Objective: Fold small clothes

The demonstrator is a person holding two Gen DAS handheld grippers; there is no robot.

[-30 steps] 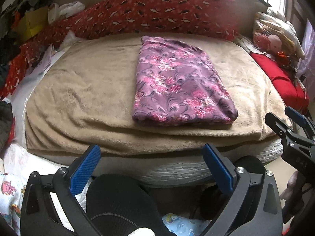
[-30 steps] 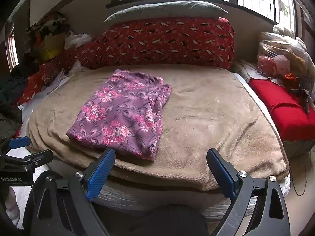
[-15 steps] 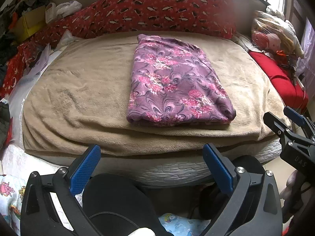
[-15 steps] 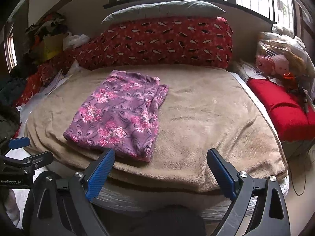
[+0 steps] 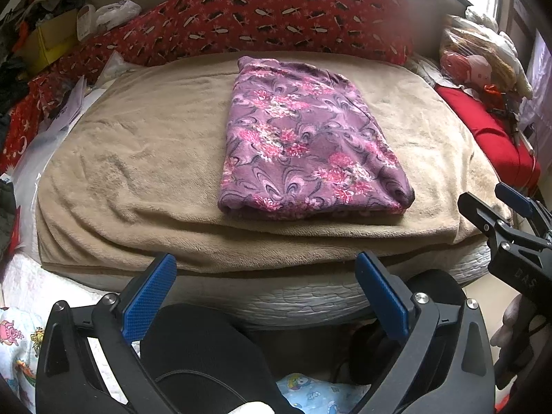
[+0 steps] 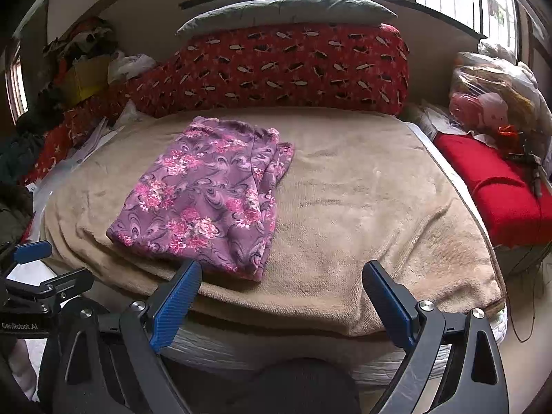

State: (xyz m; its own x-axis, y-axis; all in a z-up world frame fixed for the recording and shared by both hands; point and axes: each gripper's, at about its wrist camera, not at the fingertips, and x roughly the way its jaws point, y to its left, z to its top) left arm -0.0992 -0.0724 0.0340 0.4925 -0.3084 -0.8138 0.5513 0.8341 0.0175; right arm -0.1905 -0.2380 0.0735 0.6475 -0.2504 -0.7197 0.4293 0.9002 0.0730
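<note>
A purple floral garment (image 5: 303,138) lies folded into a long rectangle on the tan blanket (image 5: 138,158) of a bed; it also shows in the right wrist view (image 6: 210,193), left of centre. My left gripper (image 5: 265,276) is open and empty, held off the bed's near edge, below the garment. My right gripper (image 6: 281,283) is open and empty, also off the near edge, just right of the garment's near corner. The right gripper also appears at the right edge of the left wrist view (image 5: 496,207).
A long red patterned bolster (image 6: 276,65) with a grey pillow (image 6: 286,7) on it lines the far side. A red cushion (image 6: 496,183) and bagged items (image 6: 493,96) lie to the right. Clutter and papers (image 5: 65,110) crowd the left.
Both grippers have drifted slightly, so the garment sits a little further left in each view. The garment itself has not moved. Both stay open.
</note>
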